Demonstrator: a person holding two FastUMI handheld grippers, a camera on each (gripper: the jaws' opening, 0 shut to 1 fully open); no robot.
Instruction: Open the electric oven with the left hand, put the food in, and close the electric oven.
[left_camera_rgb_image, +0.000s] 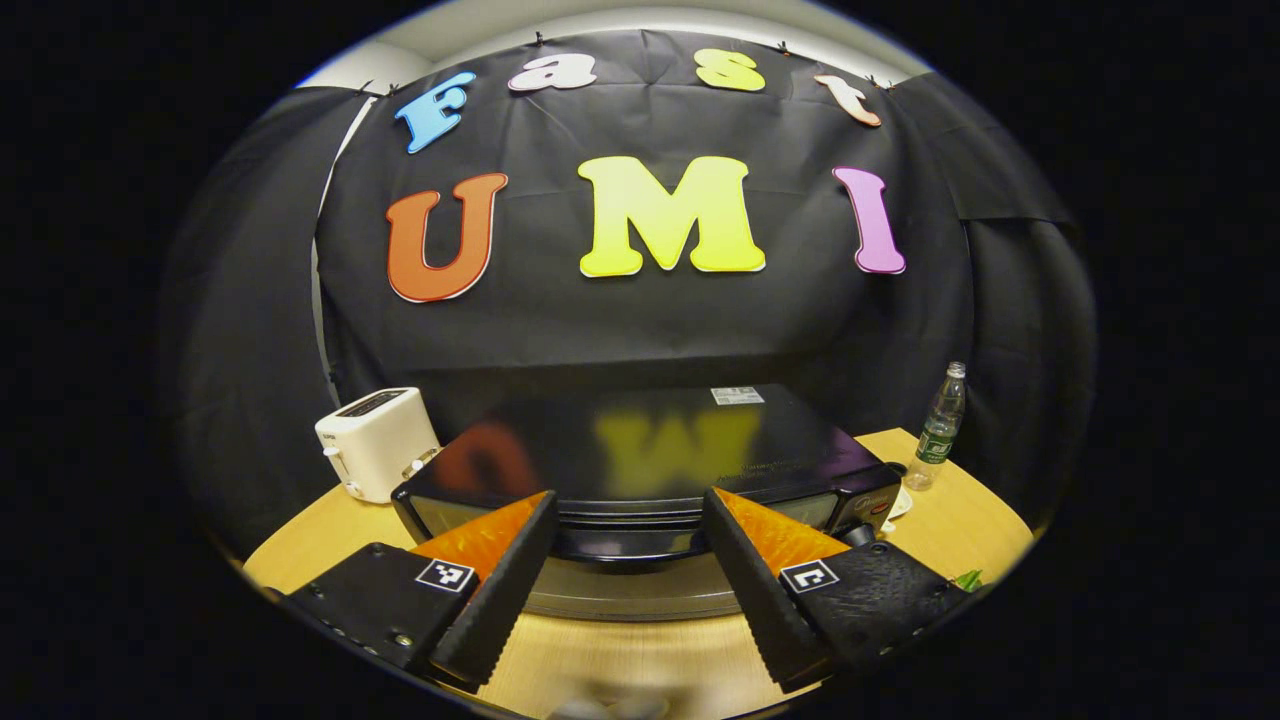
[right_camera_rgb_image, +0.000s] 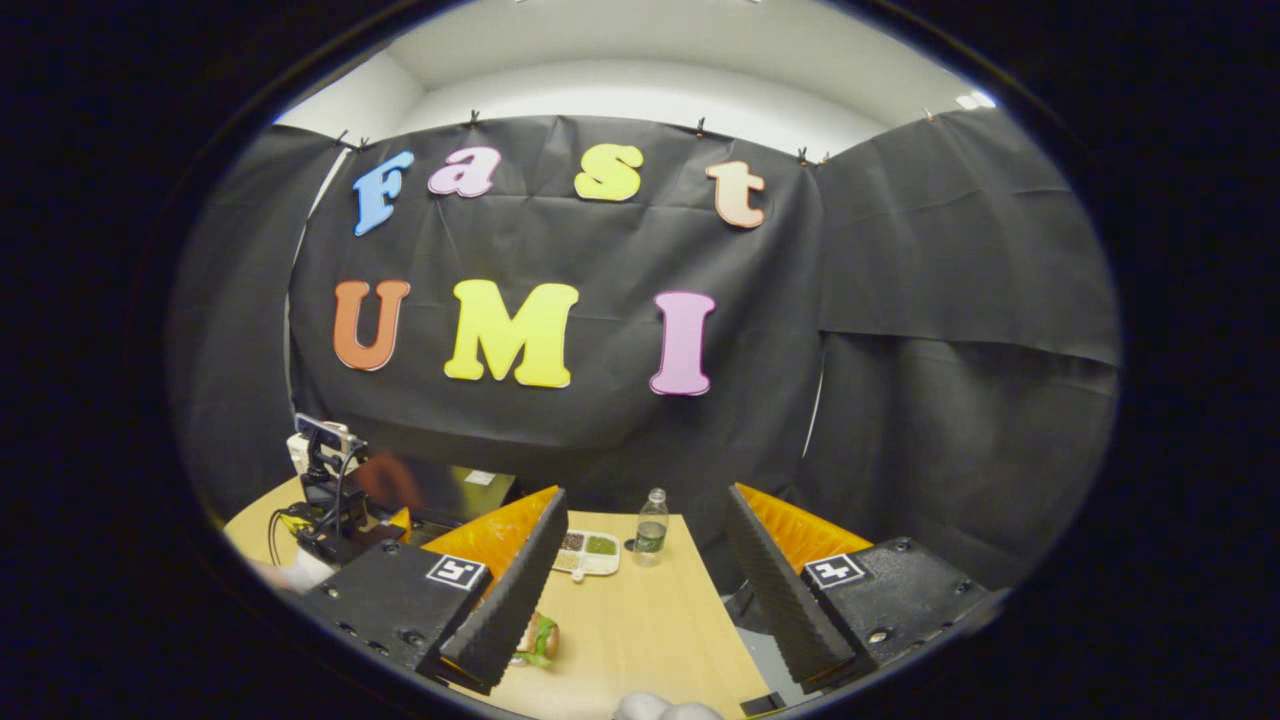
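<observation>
Two sets of tongs are at work, and both stand wide open with nothing held. At the bottom of the left gripper view, the left tongs (left_camera_rgb_image: 625, 560) straddle the front of the electric oven (left_camera_rgb_image: 650, 470), a glossy dark box low in the middle of the frame. A silvery curved edge below its dark front is probably the door's handle or rim; I cannot tell whether the fingers touch it. The door looks closed, so opening it seems the step in hand. To do it well, I would seat the fingers squarely around that handle, close firmly, then pull along the door's own arc rather than straight back.

At the bottom of the right gripper view, the right tongs (right_camera_rgb_image: 645, 590) hover over the desk (right_camera_rgb_image: 640, 620). The food (right_camera_rgb_image: 540, 638), a small wrapped item with green showing, lies just beside the left finger.

Farther off, a divided tray (right_camera_rgb_image: 588, 552) holds dark and green portions, with a bottle (right_camera_rgb_image: 651, 527) beside it. A white toaster (left_camera_rgb_image: 375, 440) sits at the left of the oven.
</observation>
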